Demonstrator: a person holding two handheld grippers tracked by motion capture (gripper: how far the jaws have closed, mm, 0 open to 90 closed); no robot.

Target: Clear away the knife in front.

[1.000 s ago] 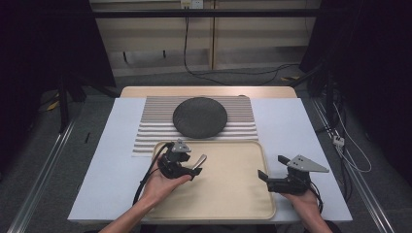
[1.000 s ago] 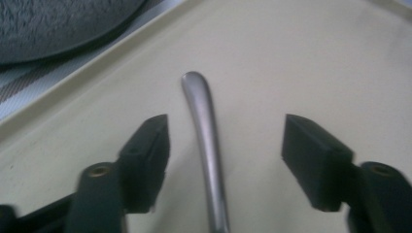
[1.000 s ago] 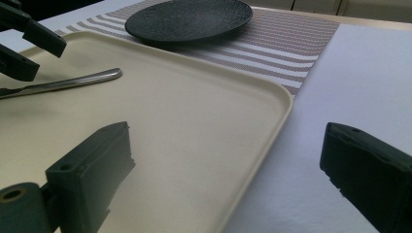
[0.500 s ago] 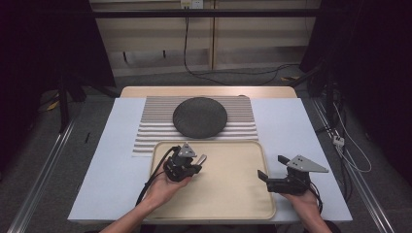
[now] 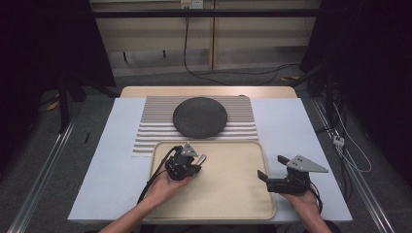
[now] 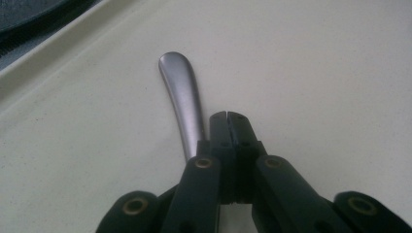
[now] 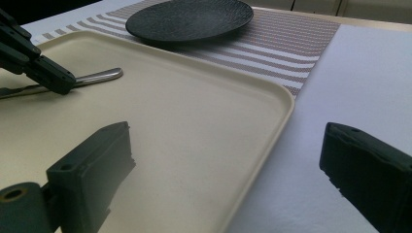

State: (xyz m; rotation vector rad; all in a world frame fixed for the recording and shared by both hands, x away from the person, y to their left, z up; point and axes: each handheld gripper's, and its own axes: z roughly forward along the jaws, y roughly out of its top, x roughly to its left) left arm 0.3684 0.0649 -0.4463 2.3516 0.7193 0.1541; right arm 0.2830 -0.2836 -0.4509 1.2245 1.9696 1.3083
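Note:
A metal utensil handle (image 6: 182,92) lies on the cream tray (image 5: 228,194) near its back left corner, its rounded end pointing toward the rim. My left gripper (image 6: 227,116) is low over the tray with its jaws pressed together, and the handle runs along their left side and passes under the gripper body. From the right gripper view the same handle (image 7: 99,75) sticks out past the left gripper's tip (image 7: 60,82). My right gripper (image 5: 271,167) hovers at the tray's right edge, open, with nothing between its fingers (image 7: 97,160).
A dark round plate (image 5: 200,116) sits on a striped placemat (image 5: 243,111) just behind the tray. White table covering (image 5: 301,131) lies to both sides. The tray's raised rim (image 7: 272,126) runs between the right gripper's jaws.
The left hand and its gripper have shifted a little to the right over the tray. The right gripper has stayed where it was.

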